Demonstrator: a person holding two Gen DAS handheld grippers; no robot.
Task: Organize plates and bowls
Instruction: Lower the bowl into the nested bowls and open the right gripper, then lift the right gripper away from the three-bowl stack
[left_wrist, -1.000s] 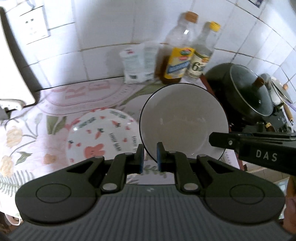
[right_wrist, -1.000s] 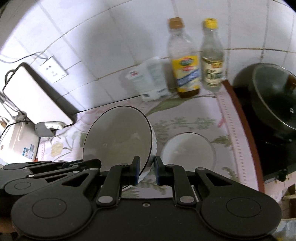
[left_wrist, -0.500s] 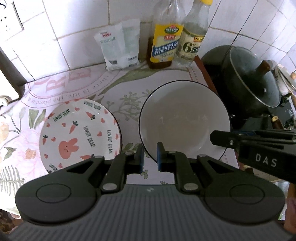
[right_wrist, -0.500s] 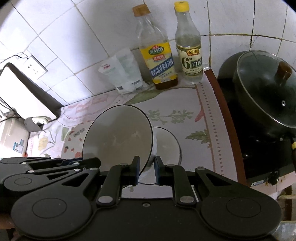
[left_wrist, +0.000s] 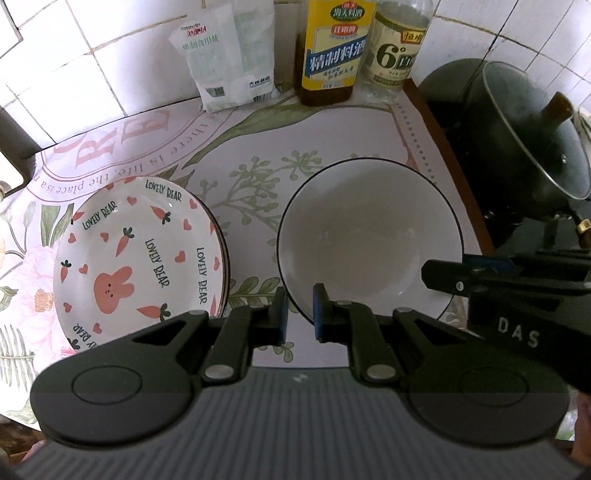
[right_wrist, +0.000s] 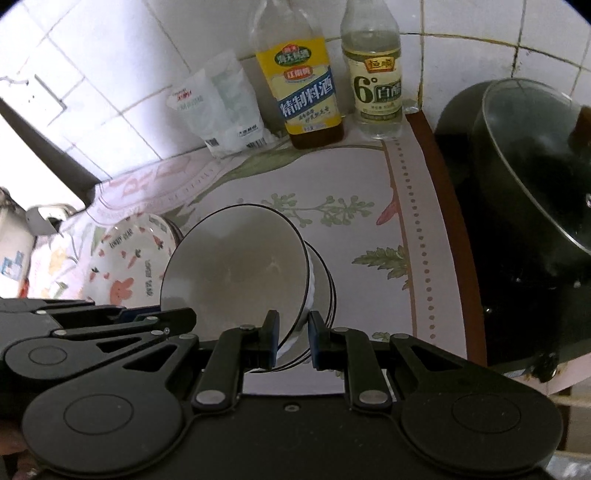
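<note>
A white bowl with a thin black rim (left_wrist: 369, 243) is held by both grippers, tilted, low over another white bowl (right_wrist: 327, 284) on the counter. My left gripper (left_wrist: 299, 310) is shut on its near rim. My right gripper (right_wrist: 291, 338) is shut on the same bowl (right_wrist: 236, 266) at its other edge, and shows at the right of the left wrist view (left_wrist: 480, 277). A stack of pink rabbit-and-carrot plates (left_wrist: 140, 254) sits to the left; it also shows in the right wrist view (right_wrist: 125, 266).
Against the tiled wall stand a white packet (left_wrist: 229, 55), a yellow-labelled bottle (left_wrist: 332, 51) and a clear bottle (left_wrist: 395, 48). A black pot with glass lid (left_wrist: 517, 140) sits on the stove at right. A floral cloth (left_wrist: 258, 147) covers the counter.
Both grippers moved down and forward with the bowl; it now sits low over the second bowl on the counter. The wall, bottles and plates appear closer.
</note>
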